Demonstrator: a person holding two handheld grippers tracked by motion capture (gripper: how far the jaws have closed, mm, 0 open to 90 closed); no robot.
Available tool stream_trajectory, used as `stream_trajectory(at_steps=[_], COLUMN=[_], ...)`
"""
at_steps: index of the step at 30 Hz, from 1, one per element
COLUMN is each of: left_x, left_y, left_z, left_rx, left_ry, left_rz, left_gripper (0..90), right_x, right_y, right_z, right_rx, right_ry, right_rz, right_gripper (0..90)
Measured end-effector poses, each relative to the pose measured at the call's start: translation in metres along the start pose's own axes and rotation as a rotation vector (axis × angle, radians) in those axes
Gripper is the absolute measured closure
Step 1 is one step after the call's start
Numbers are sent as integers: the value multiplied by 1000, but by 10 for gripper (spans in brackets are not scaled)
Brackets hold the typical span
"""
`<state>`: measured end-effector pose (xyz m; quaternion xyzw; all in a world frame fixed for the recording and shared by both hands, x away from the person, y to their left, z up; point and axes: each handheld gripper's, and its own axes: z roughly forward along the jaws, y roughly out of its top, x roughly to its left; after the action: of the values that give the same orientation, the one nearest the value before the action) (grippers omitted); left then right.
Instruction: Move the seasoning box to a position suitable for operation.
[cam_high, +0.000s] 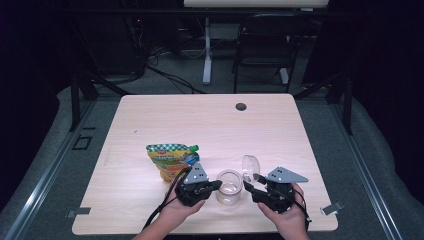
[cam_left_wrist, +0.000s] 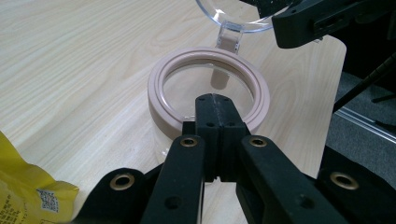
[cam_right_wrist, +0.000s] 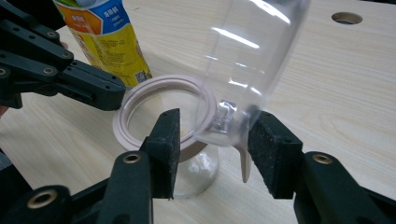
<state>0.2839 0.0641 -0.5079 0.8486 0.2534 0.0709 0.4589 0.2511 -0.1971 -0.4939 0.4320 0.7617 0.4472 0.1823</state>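
On the pale wood table (cam_high: 150, 120) the jar (cam_high: 229, 187) stands between my grippers, my left gripper (cam_high: 212, 186) clamped shut on its near rim, its hinged lid (cam_high: 250, 166) upright between my right gripper's (cam_high: 252, 182) part-open jaws, not pinched

Both hands are reaching in from the near edge of the tabletop, each gripping a black tool. The left hand (cam_high: 176, 210) is holding the left tool (cam_high: 216, 185) low and roughly level, pointing toward the right, with its two jaws pressing flat against each other. The right hand (cam_high: 285, 216) is holding the right tool (cam_high: 251, 182) so that it is pointing left toward the other one; its jaws are standing apart, with a clear gap showing between the pads (cam_right_wrist: 166, 140).
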Motion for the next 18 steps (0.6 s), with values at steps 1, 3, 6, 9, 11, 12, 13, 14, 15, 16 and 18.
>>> stream_trajectory(at_steps=[1, 3, 6, 9, 11, 12, 13, 14, 15, 16, 18], left_x=[0, 0, 0, 0, 0, 0, 0, 0, 0, 0, 0], left_y=[0, 0, 0, 0, 0, 0, 0, 0, 0, 0, 0], left_z=[0, 0, 0, 0, 0, 0, 0, 0, 0, 0, 0], left_rx=[0, 0, 1, 0, 0, 0, 0, -1, -1, -1, -2], left_ry=[0, 0, 0, 2, 1, 1, 0, 1, 1, 2, 2], left_rz=[0, 0, 1, 2, 2, 2, 1, 2, 2, 2, 3], left_gripper=[900, 900, 900, 900, 900, 900, 900, 900, 900, 900, 900], right_x=[-1, -2, -3, -2, -2, -2, -2, -2, -3, -3, -4], right_y=[0, -1, -1, -2, -2, -2, -2, -3, -4, -4, -6], right_z=[1, 1, 2, 3, 3, 3, 5, 6, 8, 9, 12], right_rx=[2, 6, 10, 10, 9, 11, 8, 11, 12, 16, 13], right_ry=[1, 4, 8, 5, 1, 2, 2, 2, 2, -1, 3], right_rz=[1, 7, 19, 17, 15, 15, 19, 21, 23, 25, 38], right_gripper=[555, 576, 588, 600, 603, 603, 603, 601, 596, 593, 594])
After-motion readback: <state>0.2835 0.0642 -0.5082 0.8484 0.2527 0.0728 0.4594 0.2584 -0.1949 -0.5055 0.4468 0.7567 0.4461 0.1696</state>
